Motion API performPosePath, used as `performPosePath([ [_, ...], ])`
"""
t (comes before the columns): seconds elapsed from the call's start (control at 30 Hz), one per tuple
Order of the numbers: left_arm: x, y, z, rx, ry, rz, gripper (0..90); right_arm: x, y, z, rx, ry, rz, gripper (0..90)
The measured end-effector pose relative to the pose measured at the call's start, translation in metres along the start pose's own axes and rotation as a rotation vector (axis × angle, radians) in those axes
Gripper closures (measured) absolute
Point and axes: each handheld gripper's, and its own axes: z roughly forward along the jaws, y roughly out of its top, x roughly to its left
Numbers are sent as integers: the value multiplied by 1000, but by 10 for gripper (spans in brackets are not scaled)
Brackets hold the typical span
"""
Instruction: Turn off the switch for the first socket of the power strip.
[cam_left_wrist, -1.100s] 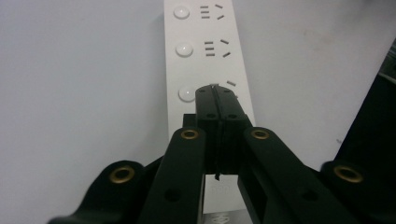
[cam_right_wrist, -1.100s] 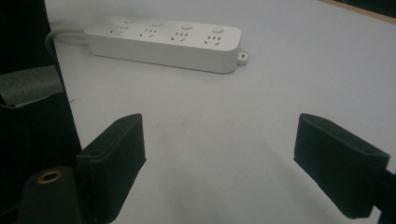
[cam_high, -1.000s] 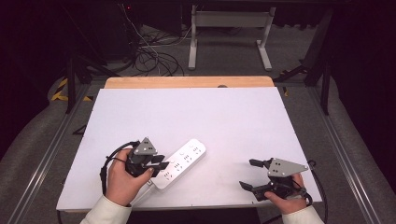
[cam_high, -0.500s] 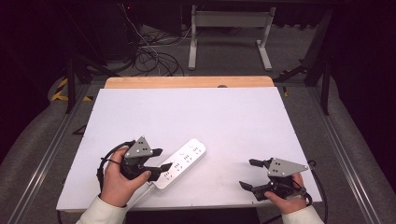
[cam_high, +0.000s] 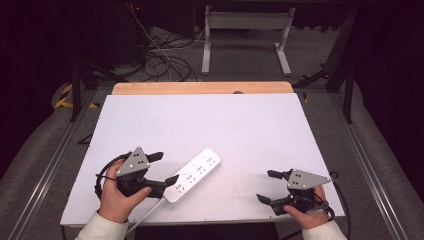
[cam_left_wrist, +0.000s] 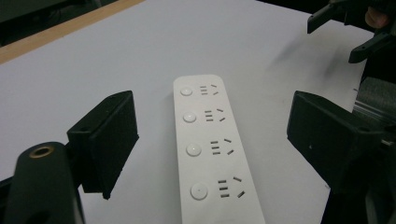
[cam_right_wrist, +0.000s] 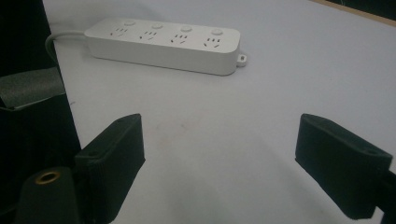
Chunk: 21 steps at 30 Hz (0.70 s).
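1. Left tongs (cam_high: 162, 170): jaws have just been opening, now wide, astride the power strip (cam_high: 196, 174) without touching; strip released.
2. Power strip lies flat on the table (cam_high: 240, 125), near front edge.
3. Right tongs (cam_high: 266, 187): wide, empty, well apart.

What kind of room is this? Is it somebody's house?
Probably not a house; it looks like a lab or workshop. A white-topped table holds just a power strip, loose cables lie tangled on the grey floor behind, and a metal stand is there too.
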Motion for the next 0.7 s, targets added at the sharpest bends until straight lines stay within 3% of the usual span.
performPosePath([
  [0.27, 10, -22, -18, -69, 16, -30, 164, 0, 0, 0, 1, -3, 0, 151],
  [0.7, 21, -57, -30, -92, 77, -28, 151, -1, -1, -1, -3, -1, 1, 125],
])
